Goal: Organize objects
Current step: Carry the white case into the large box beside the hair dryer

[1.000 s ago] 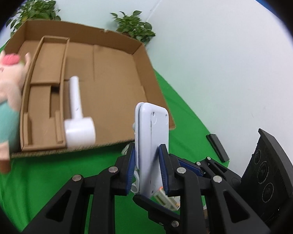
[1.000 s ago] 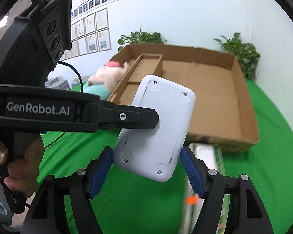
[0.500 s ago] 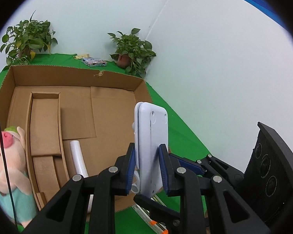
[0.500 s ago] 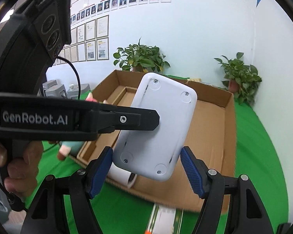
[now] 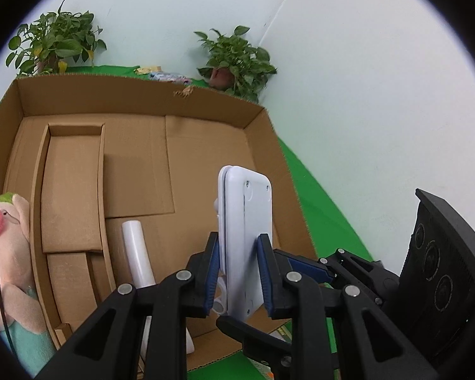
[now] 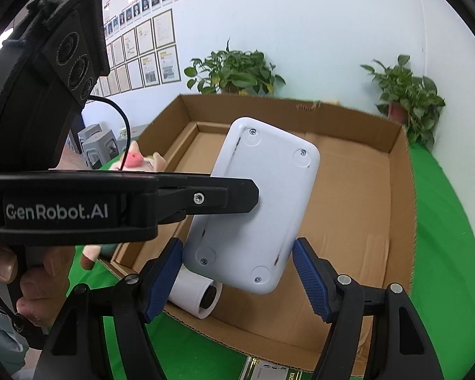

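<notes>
A flat white device with screws in its back (image 5: 247, 237) (image 6: 256, 202) hangs over the near part of an open cardboard box (image 5: 253, 110) (image 6: 405, 190). My left gripper (image 5: 239, 253) is shut on its thin sides, and one left finger (image 6: 205, 196) crosses the device's face in the right wrist view. My right gripper (image 6: 237, 269) spans the device's width, its blue pads against the lower corners. A white roll (image 5: 136, 253) (image 6: 196, 297) lies in the box near the front wall.
A pink pig plush (image 5: 12, 253) (image 6: 136, 158) leans outside the box's left wall. A cardboard insert (image 5: 72, 190) sits in the box's left part. Potted plants (image 5: 234, 60) (image 6: 408, 91) stand behind it. A printed packet (image 6: 269, 370) lies on the green cloth (image 6: 452, 253) in front.
Both grippers carried the white device forward from the green cloth to over the box's front wall. The grip on the device looks the same. The roll and plush now sit lower in view.
</notes>
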A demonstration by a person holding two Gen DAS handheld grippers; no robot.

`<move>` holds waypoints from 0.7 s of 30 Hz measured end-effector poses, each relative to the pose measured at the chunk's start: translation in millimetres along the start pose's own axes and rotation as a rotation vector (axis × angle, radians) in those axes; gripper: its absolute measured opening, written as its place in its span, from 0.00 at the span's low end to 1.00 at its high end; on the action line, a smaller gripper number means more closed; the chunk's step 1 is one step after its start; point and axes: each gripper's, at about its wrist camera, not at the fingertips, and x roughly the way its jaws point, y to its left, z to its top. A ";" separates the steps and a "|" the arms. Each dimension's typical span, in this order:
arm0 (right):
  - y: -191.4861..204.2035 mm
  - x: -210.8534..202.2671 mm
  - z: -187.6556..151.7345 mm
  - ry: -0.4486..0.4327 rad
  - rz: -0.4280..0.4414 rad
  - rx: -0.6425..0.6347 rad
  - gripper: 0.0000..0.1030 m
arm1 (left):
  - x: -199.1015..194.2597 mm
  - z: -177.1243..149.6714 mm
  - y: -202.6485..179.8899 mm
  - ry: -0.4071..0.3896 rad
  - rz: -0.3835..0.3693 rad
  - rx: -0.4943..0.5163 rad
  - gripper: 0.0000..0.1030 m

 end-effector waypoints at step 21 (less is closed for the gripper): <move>-23.8 63.1 -42.7 0.186 0.181 0.056 0.30 | 65.8 -47.9 22.2 0.207 0.085 -0.027 0.13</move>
